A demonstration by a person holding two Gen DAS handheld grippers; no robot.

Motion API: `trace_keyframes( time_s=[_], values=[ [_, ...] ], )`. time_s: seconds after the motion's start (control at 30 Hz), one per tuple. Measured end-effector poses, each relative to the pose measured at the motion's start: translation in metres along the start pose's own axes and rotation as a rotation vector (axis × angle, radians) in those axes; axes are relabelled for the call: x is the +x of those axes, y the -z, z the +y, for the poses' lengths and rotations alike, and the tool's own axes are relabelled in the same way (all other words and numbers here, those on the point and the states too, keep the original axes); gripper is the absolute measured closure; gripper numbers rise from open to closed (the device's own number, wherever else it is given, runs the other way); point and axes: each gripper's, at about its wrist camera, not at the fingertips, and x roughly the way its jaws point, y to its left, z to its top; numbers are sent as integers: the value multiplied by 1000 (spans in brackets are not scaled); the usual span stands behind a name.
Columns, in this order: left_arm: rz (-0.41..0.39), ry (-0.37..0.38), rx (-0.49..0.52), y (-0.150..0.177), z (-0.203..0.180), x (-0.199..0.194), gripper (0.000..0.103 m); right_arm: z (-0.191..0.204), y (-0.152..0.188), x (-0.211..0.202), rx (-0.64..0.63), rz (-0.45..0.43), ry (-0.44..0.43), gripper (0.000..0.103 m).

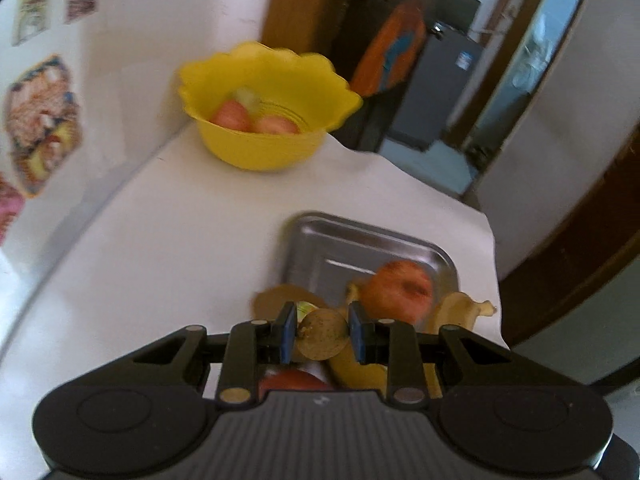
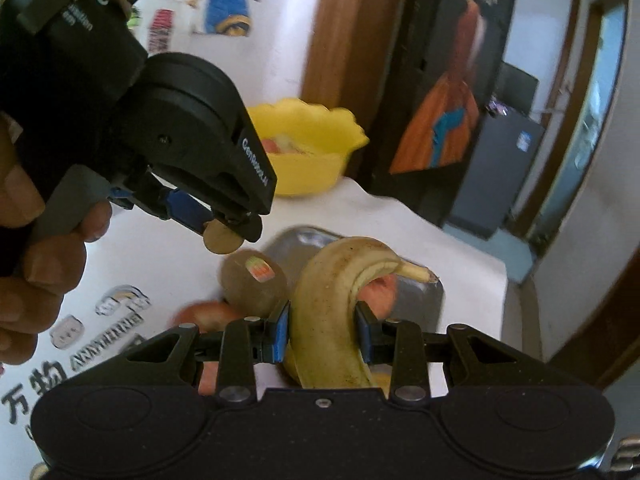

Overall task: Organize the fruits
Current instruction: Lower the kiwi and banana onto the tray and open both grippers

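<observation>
On the left, a hand (image 2: 36, 236) holds the left gripper (image 1: 322, 334), whose blue pads pinch a small round brown fruit (image 1: 323, 334); in the right wrist view that same fruit (image 2: 222, 239) hangs clear above the table (image 1: 160, 240), lifted off the pile. Below it lies a larger brown fruit with a sticker (image 2: 255, 283), and beside that an apple (image 2: 208, 316), partly hidden behind the right gripper's body. The yellow bowl (image 1: 264, 148) stands at the far edge of the table near the wall, well apart from the pile, with two reddish fruits (image 1: 252, 120) and something pale inside; blur hides what the pale piece is. Further right, the right gripper (image 2: 323, 334) has its fingers clamped on a banana (image 2: 332, 304), which curves upward with its stem pointing right. Behind the banana sits the steel tray (image 1: 320, 240) holding one more apple (image 1: 400, 290). A peeled banana skin (image 1: 464, 308) lies at the tray's right corner
</observation>
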Motion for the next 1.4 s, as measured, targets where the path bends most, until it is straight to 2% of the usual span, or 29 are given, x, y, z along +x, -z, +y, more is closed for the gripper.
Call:
trace_keyframes(
  time_s=[0.27,0.63,1.17,1.4],
  values=[
    [71,12,42,12,-19,22,73,-19,19,11,72,55,-1,68],
    [118,-8,50,21,-25,35,73,-19,20,23,114,79,-22,68],
    [133,-19,40,22,-22,38,73,-20,17,29,116,88,-34,67],
    [132,-10,39,23,-22,37,63,-19,17,28,110,83,-34,65]
  ],
)
